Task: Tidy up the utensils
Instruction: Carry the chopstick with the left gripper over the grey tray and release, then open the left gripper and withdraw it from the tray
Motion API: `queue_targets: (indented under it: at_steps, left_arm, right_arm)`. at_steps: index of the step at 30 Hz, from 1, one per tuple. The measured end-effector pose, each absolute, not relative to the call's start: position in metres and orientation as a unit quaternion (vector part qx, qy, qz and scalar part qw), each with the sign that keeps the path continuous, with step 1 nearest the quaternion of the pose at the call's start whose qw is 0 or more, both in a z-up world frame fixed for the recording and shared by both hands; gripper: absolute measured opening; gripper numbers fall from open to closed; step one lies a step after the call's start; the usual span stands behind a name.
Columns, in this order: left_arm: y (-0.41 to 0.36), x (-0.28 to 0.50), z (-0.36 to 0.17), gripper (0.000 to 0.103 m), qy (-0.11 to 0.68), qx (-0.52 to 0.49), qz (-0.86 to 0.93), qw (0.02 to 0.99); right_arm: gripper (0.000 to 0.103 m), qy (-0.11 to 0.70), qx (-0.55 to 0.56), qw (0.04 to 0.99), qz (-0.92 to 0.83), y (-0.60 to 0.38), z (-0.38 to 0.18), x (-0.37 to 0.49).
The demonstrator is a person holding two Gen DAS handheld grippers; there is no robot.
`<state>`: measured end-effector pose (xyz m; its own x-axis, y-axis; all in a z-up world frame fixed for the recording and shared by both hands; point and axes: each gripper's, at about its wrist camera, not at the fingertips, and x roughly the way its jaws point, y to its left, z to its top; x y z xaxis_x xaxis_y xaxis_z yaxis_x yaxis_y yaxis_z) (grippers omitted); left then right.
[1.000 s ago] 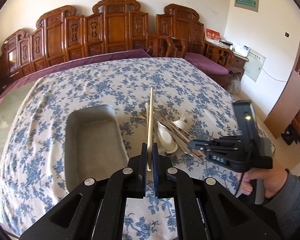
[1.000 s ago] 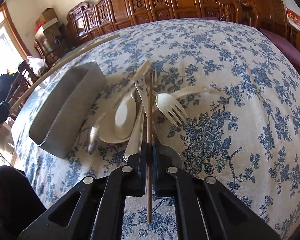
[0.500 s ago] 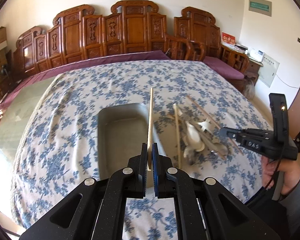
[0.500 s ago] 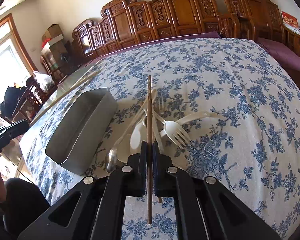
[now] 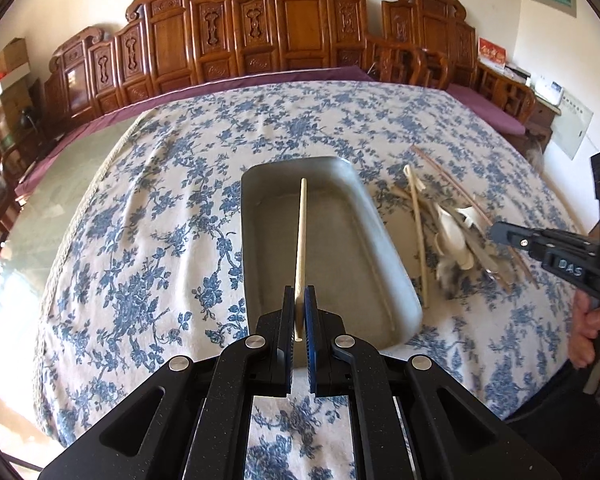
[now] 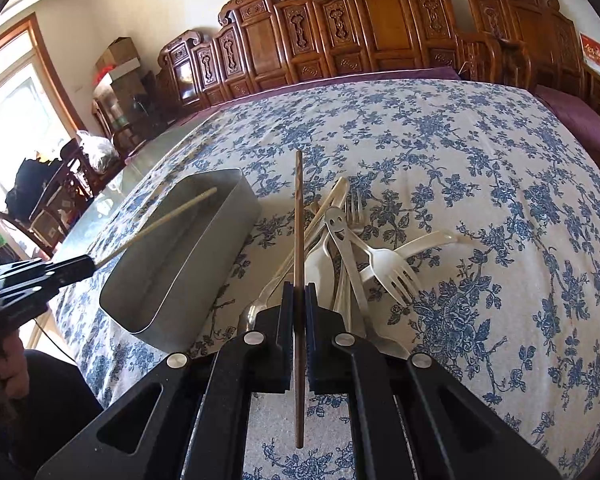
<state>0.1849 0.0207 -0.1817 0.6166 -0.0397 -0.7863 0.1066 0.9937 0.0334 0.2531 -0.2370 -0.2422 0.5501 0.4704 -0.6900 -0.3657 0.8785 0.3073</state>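
Note:
My left gripper [image 5: 299, 294] is shut on a pale wooden chopstick [image 5: 301, 232] and holds it over the grey metal tray [image 5: 388, 240]. It also shows in the right wrist view [image 6: 88, 266], its chopstick [image 6: 168, 216] pointing across the tray [image 6: 204, 248]. My right gripper [image 6: 299, 290] is shut on a dark brown chopstick [image 6: 298, 216] and holds it above the utensil pile [image 6: 352, 248] of forks, spoons and chopsticks. The right gripper [image 5: 500, 234] and the pile [image 5: 452, 232] show right of the tray in the left wrist view.
The table carries a blue floral cloth [image 5: 160, 208]. Carved wooden chairs [image 5: 300, 20] line the far side. A bare glass strip [image 5: 40, 200] runs along the table's left edge. A person's hand [image 5: 592, 332] holds the right gripper's handle.
My left gripper has carried the pale chopstick leftward from above the pile to above the tray. My right gripper has lifted the dark chopstick up off the pile.

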Motion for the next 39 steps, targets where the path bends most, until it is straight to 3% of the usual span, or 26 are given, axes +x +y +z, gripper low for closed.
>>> queue_targets:
  at_steps: [10, 23, 39]
  left_arm:
    - [0.023, 0.196, -0.201, 0.004, 0.447, 0.03, -0.046, 0.893]
    - [0.05, 0.193, -0.188, 0.006, 0.423, -0.006, -0.055, 0.904]
    - [0.079, 0.192, -0.176, 0.006, 0.407, -0.023, -0.047, 0.912]
  right_arm:
    - [0.006, 0.411, 0.071, 0.875, 0.244, -0.225, -0.238, 0.247]
    - [0.006, 0.404, 0.054, 0.872, 0.272, -0.177, -0.215, 0.237]
    - [0.006, 0.469, 0.021, 0.838, 0.276, -0.086, -0.234, 0.275]
